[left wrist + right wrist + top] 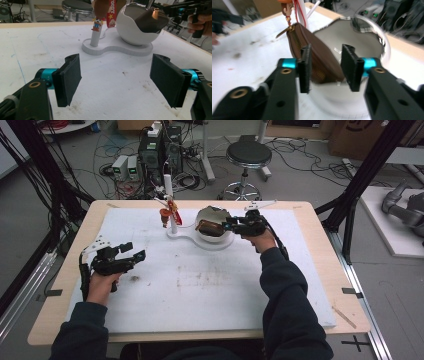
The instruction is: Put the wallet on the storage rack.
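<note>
A brown zip pouch (209,227) leans tilted in a white egg-shaped bowl (207,211), one end over the rim. In the right gripper view the pouch (317,57) lies just past my right gripper (325,67), whose jaws stand apart with no pad pressing on it, over the bowl (374,37). My right gripper (228,223) reaches the bowl from the right. The bowl shares a white base with an upright post (170,205) that carries a small toy figure (164,215) and a red strap (111,12). My left gripper (136,250) hovers open at the left, nothing between its jaws (116,77).
A white foam board (200,285) covers the wooden table and bears a few dirty marks. Beyond the far edge stand a round black stool (248,154), computer boxes (160,150) and loose cables. Black frame posts rise at both sides.
</note>
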A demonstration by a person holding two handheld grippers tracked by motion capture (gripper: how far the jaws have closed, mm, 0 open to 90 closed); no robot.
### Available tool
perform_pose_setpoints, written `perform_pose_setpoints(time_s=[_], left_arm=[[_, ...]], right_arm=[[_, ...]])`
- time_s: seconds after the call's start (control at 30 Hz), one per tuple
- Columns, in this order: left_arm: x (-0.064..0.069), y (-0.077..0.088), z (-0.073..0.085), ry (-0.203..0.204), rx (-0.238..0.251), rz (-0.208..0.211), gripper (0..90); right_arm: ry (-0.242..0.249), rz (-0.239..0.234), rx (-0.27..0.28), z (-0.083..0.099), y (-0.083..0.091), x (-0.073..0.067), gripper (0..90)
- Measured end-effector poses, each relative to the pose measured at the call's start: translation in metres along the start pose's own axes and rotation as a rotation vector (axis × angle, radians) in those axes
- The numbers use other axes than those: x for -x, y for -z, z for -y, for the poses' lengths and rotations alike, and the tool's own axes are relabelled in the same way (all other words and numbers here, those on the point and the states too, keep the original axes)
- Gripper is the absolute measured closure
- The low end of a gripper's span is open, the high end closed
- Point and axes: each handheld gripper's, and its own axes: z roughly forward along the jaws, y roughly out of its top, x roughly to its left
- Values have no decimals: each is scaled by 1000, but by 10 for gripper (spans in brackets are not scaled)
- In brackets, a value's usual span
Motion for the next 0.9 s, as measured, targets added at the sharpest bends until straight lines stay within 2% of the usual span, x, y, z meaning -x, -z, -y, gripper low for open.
perform_pose_setpoints(time_s=[0.03,0.07,0.13,0.17,0.23,0.3,0.4,0.43,0.53,0.7,0.8,0.9], left_arm=[[0,0,0,0,1,-1,249],[0,0,0,0,1,-2,249],[0,0,0,3,8,-2,250],[0,1,0,1,8,-4,251],[-1,1,-1,3,13,-10,251],[-1,2,-1,-2,15,-22,251],[0,3,-4,-4,19,-40,220],[-1,3,-5,-10,22,-43,213],[-1,6,-9,-28,41,-57,189],[-2,7,-10,-63,49,-77,193],[-2,7,-10,-40,55,-63,193],[-2,6,-11,-2,71,-55,187]], right_arm=[[-34,-9,-15,2,3,3,555],[-46,-10,-18,4,7,5,550],[-34,20,26,9,16,3,545],[-27,35,47,11,21,3,506],[-38,70,21,13,30,2,411],[0,139,5,16,40,-3,385],[61,238,-26,24,56,-13,291],[75,266,-40,28,62,-16,290],[89,318,-56,43,77,-24,262],[48,368,-25,73,99,-34,242],[8,381,13,87,109,-35,228],[-26,393,13,96,116,-34,217]])
